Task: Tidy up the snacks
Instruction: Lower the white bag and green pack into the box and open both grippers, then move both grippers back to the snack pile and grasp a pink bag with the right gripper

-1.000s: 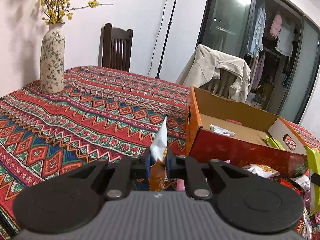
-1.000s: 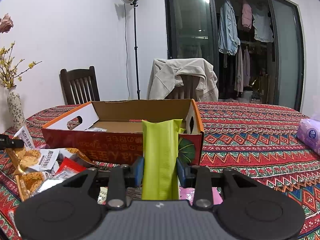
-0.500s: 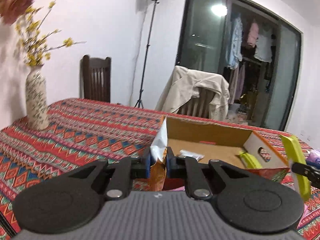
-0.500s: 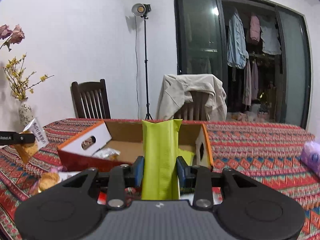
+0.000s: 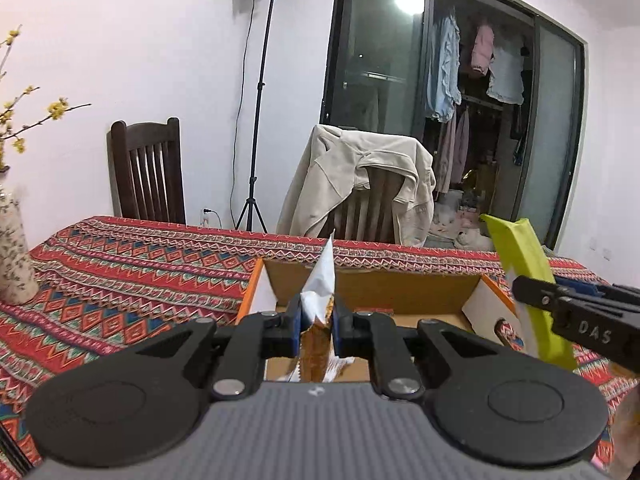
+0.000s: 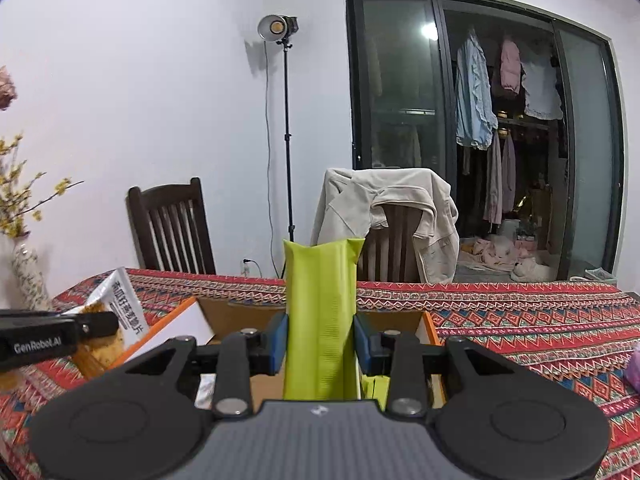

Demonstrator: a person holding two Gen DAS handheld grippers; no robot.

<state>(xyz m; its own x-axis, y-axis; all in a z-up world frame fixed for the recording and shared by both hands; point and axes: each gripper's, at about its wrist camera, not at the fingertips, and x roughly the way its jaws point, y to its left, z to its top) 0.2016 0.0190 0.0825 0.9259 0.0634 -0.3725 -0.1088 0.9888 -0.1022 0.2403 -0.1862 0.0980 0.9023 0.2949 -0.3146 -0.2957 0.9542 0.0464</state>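
Note:
My left gripper (image 5: 316, 322) is shut on a white and orange snack packet (image 5: 320, 292), held edge-on above the open cardboard box (image 5: 372, 286). The same packet (image 6: 120, 312) shows at the left of the right wrist view, in the left gripper (image 6: 106, 326). My right gripper (image 6: 320, 338) is shut on a lime-green snack packet (image 6: 320, 312), upright over the box (image 6: 224, 306). From the left wrist view, that green packet (image 5: 524, 280) and the right gripper (image 5: 536, 296) hang over the box's right end. Another green packet (image 6: 374, 388) lies inside the box.
The box stands on a table with a red patterned cloth (image 5: 132, 264). A flowered vase (image 5: 14, 260) is at the table's left edge. Two chairs stand behind the table, a bare dark one (image 5: 148, 176) and one with a beige jacket (image 5: 360, 176). A lamp stand (image 5: 256, 120) is by the wall.
Both grippers have risen and moved forward with their packets, from beside the box to above its opening. The loose snacks in front of the box have dropped out of view.

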